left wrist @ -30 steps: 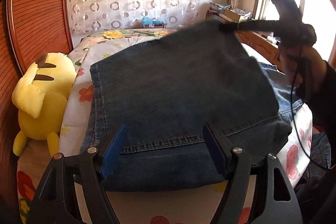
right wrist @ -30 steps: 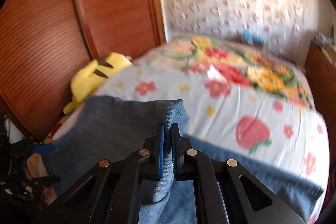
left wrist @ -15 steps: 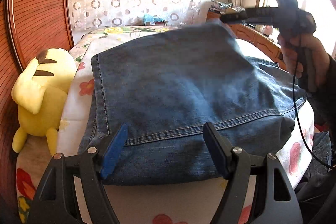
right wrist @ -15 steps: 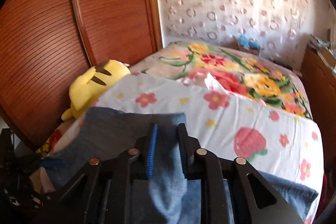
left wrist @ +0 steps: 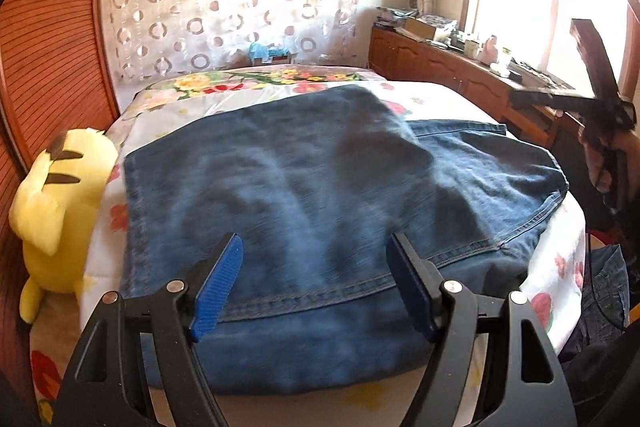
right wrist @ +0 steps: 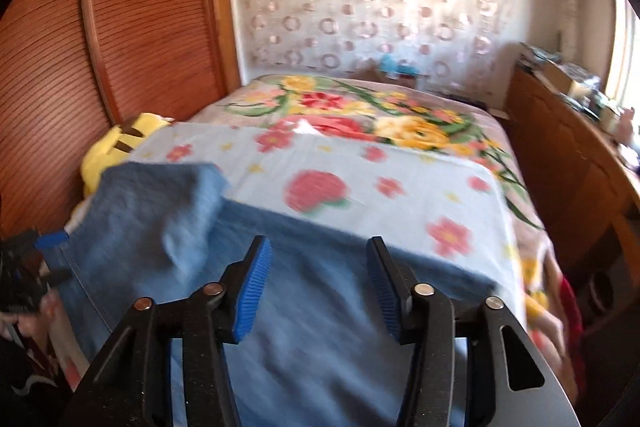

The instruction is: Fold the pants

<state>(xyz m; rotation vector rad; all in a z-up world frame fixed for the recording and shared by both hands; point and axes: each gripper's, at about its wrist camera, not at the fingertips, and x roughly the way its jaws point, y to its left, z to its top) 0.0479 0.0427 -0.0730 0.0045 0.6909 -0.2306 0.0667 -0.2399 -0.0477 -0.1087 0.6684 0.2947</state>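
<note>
Presently, left view: jeans [left wrist: 304,187] folded on the bed [left wrist: 560,267]; left gripper [left wrist: 314,283] gapes wide, empty, hovering over the near hem. Risk: the top flap, lying askew, may slide and spoil the fold.

Right view: right gripper [right wrist: 316,283], jaws just opening with nothing between them, above the jeans' [right wrist: 168,195] lower layer, beside the flap's corner. Risk: snagging denim when lowered.

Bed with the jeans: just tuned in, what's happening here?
A person with a claw in each hand is folding dark blue denim pants on the floral-sheeted bed. The right claw has just been opening, nothing between its jaws, leaving the leg folded over. The left claw hovers open above the near hem.
</note>
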